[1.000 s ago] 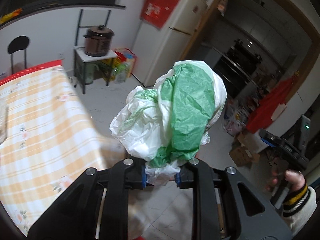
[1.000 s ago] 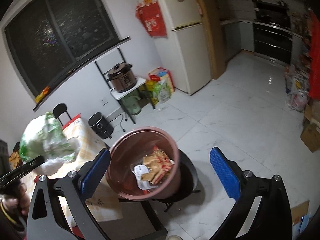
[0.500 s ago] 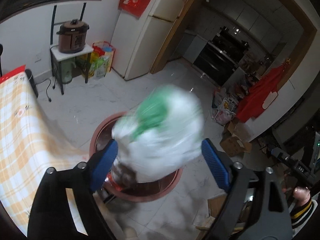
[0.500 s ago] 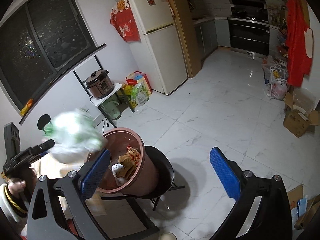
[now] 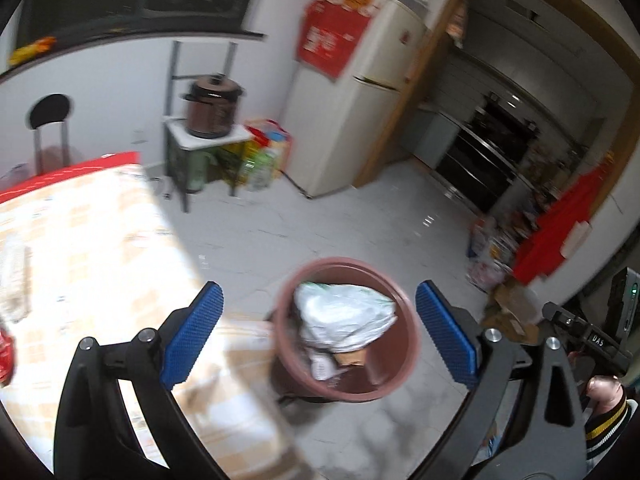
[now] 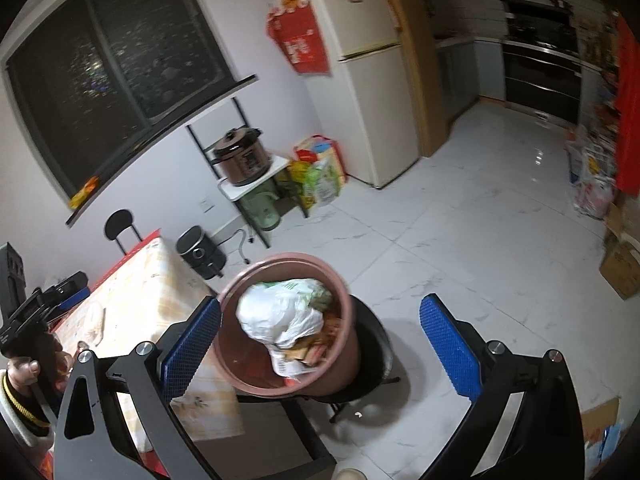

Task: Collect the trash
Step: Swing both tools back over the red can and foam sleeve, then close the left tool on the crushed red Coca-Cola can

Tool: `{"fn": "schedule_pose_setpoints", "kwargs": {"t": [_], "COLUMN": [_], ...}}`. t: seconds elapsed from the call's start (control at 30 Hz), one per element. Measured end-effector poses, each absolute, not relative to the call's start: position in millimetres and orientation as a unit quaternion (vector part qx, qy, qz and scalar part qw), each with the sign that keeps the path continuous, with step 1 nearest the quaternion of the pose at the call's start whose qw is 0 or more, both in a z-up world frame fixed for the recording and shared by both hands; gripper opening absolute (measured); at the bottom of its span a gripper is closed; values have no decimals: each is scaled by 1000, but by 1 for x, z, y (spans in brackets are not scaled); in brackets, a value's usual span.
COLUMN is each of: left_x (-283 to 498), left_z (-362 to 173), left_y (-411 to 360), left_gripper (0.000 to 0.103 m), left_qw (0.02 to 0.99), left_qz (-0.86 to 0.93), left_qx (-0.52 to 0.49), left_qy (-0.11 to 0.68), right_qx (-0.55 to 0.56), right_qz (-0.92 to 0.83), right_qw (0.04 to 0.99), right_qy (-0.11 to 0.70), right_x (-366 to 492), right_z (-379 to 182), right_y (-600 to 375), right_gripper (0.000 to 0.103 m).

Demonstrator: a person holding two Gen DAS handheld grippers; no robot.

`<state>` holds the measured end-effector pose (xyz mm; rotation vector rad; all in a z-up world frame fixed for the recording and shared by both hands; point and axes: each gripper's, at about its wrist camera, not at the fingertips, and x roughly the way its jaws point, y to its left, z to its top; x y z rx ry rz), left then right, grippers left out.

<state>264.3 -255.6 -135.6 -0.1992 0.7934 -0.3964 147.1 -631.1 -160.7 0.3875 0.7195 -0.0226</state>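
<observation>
On the left the bench (image 5: 92, 240) under its checked cloth carries something pale I cannot make out. The left gripper (image 5: 318, 334) hangs over its edge, fingers spread wide, holding nothing. Right of it, the crumpled plastic bag (image 6: 280, 314) lies in the brown bin (image 6: 256, 380), atop wrappers. It looks feather-light, soft and slippery; I'd pinch a bunched fold. The right gripper (image 6: 320, 348) is spread and empty too. Its view shows the black stool (image 6: 374, 364) beneath the bin; the blurred left view hides that.
</observation>
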Motion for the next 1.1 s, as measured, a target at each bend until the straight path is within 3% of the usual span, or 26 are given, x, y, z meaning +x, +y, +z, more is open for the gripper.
{"fn": "schedule_pose_setpoints", "kwargs": {"t": [0.53, 0.8, 1.03, 1.1], "left_x": [149, 107, 142, 160], "left_z": [-107, -141, -198, -216], "left_y": [-14, 93, 128, 133], "left_gripper": [97, 96, 94, 87], "left_qw": [919, 899, 876, 868], "left_qz": [59, 103, 96, 91], "left_qx": [-154, -216, -255, -268], "left_qy": [357, 366, 397, 409], "right_qx": [130, 85, 59, 56], "right_qz": [124, 176, 173, 171], "right_qw": [918, 905, 901, 898], "right_qy": [353, 377, 393, 401], "right_x": [235, 250, 248, 246], "right_z": [-146, -141, -138, -141], "right_y": [-454, -332, -253, -239], "right_gripper": [98, 98, 98, 98]}}
